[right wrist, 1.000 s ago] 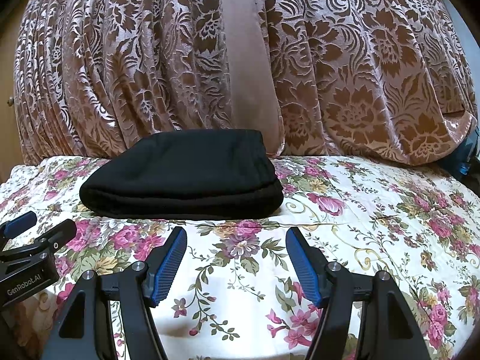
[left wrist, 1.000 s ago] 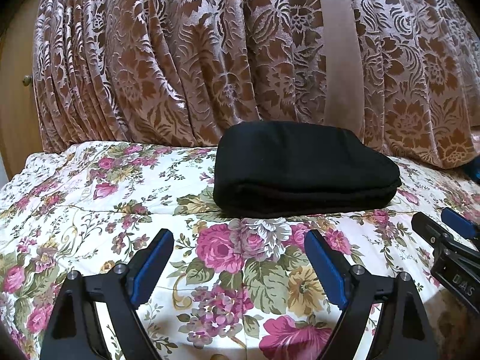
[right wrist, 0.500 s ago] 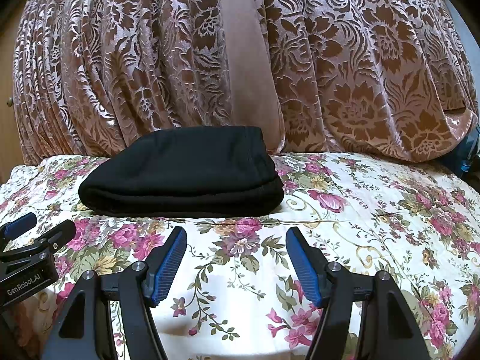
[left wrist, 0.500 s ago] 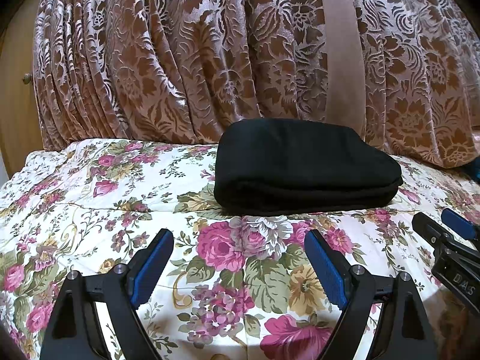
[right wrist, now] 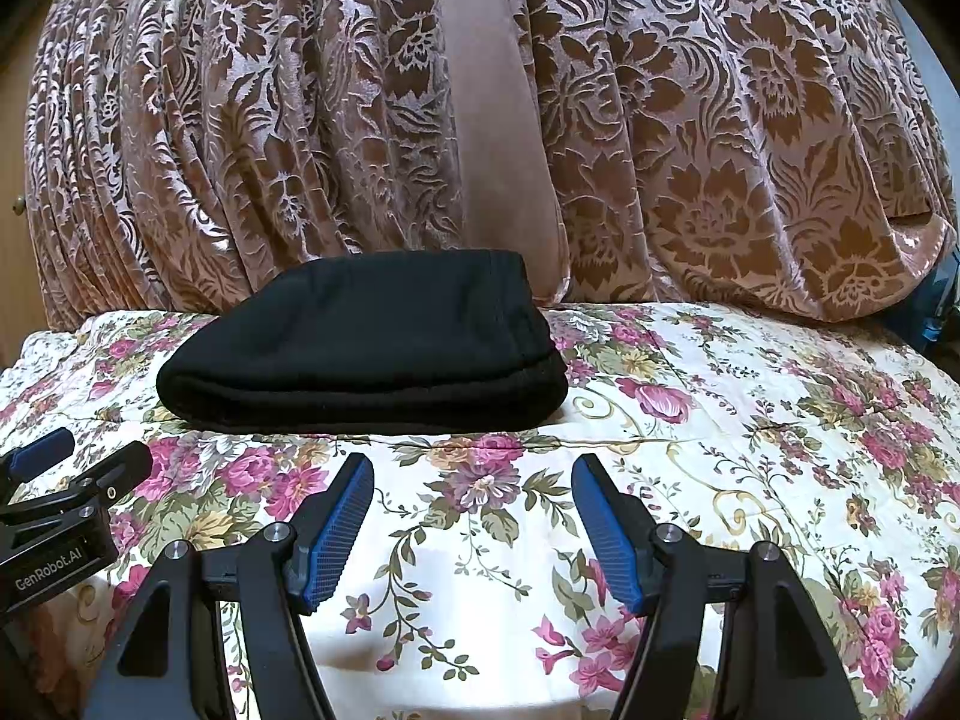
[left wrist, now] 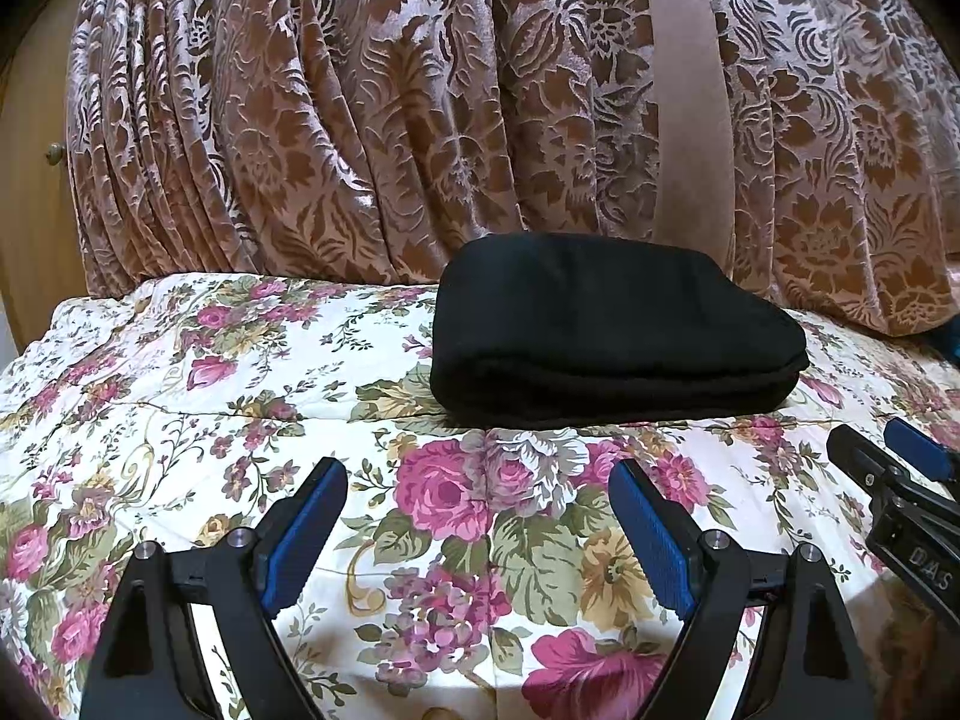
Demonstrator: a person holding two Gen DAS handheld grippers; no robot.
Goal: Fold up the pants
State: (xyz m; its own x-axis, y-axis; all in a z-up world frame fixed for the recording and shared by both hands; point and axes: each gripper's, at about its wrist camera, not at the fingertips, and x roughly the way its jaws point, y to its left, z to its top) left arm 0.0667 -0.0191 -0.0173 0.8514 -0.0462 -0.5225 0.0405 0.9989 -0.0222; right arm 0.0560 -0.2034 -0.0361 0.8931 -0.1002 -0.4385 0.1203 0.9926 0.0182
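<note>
Left wrist view: no change over the last second; black pants point(left wrist: 612, 330) sit folded on the bed point(left wrist: 180, 396), left claw point(left wrist: 477, 516) and right claw point(right wrist: 472, 510) both wide open, empty, short of them – fold looks done

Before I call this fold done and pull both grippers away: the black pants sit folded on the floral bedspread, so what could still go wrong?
1. The folded black pants form a thick, rounded stack; its layered front edge looks springy and may loosen.
2. They rest on a soft, wrinkled floral bedspread, so a nudge could tilt the stack.
3. The open left gripper and right gripper hover close in front; moving forward could snag the fold.
</note>
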